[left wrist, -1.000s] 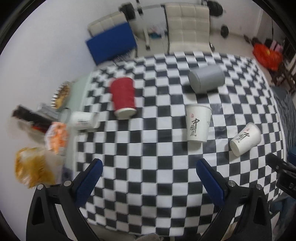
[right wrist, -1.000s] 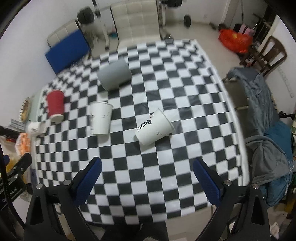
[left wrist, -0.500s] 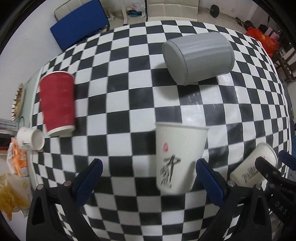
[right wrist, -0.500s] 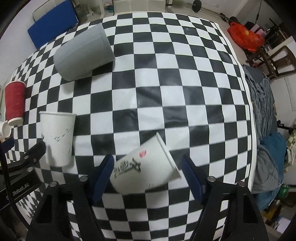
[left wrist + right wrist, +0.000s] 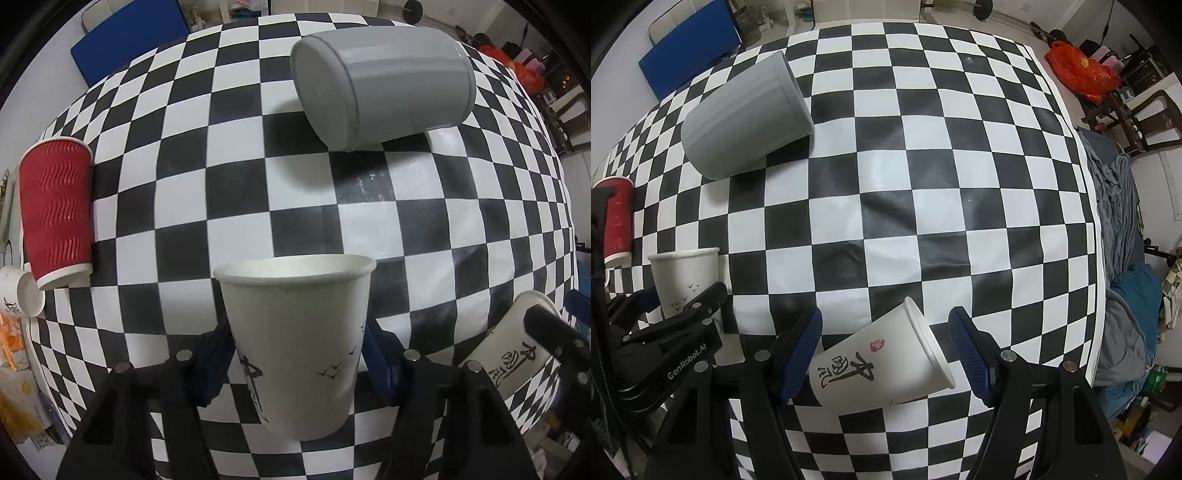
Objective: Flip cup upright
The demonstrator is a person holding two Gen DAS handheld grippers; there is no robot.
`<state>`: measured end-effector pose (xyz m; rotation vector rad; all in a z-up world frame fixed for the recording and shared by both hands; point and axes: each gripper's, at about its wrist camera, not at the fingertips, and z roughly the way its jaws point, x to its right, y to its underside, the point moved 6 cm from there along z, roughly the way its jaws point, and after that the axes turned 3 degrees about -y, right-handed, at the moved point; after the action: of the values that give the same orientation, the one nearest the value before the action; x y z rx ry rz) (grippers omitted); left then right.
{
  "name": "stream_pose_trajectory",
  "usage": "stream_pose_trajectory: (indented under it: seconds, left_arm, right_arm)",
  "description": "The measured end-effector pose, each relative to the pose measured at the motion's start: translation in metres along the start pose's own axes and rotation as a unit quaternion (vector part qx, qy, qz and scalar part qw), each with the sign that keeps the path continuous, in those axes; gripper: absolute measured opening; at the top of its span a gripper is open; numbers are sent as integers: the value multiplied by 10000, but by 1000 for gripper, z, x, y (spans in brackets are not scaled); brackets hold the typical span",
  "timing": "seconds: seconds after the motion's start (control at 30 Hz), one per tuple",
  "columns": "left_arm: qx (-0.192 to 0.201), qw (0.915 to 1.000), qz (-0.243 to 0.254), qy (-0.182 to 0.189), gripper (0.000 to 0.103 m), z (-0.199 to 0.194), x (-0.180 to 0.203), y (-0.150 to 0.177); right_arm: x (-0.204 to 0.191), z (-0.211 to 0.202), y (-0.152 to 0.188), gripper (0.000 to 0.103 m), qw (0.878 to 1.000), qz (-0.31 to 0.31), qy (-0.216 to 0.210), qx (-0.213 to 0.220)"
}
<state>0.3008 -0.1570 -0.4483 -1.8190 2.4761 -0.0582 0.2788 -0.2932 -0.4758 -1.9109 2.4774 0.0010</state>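
My left gripper (image 5: 299, 345) pinches an upright white paper cup (image 5: 297, 343) between its blue ribbed jaws; smooth tapered wall, rolled rim, small printed birds; my right gripper (image 5: 884, 354) stands with jaws spread either side of a tipped paper cup (image 5: 882, 363) lying on the worktop (image 5: 923, 184), black calligraphy and a red seal on its side; beyond, a grey plastic tumbler (image 5: 380, 85) lies on the chequered cloth; a red ripple-walled cup (image 5: 55, 210) lies at left; "GenRobot.AI" is printed on my left gripper's arm.
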Motion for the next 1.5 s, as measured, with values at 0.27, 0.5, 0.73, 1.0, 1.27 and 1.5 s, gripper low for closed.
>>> stream_pose_trajectory:
  seconds: [0.27,0.5,0.73,1.0,1.27,1.5]
  left_arm:
    - [201,9995,-171,185,59,-49,-30,33]
    - [-32,9985,-401,366,60,-78,-70,122]
    - [-536,9940,-777,558,60,-58,-85,209]
    - [-452,9936,-714,752,59,-41,-72,216]
    - [-255,9950,-572,772,60,-46,-74,206]
    - [-193,9964,-501,662,63,-39,-84,189]
  right_arm:
    - [-10,-26,3,73,9995,78,-300,7]
    - [-30,-40,41,73,9966,88,-816,-111]
    - [-49,-25,115,80,9978,-136,-645,-105]
    - [-42,19,177,80,9965,197,-753,-317]
    - [-32,42,204,80,9959,539,-655,-330]
    - [-33,45,221,80,9955,599,-682,-254]
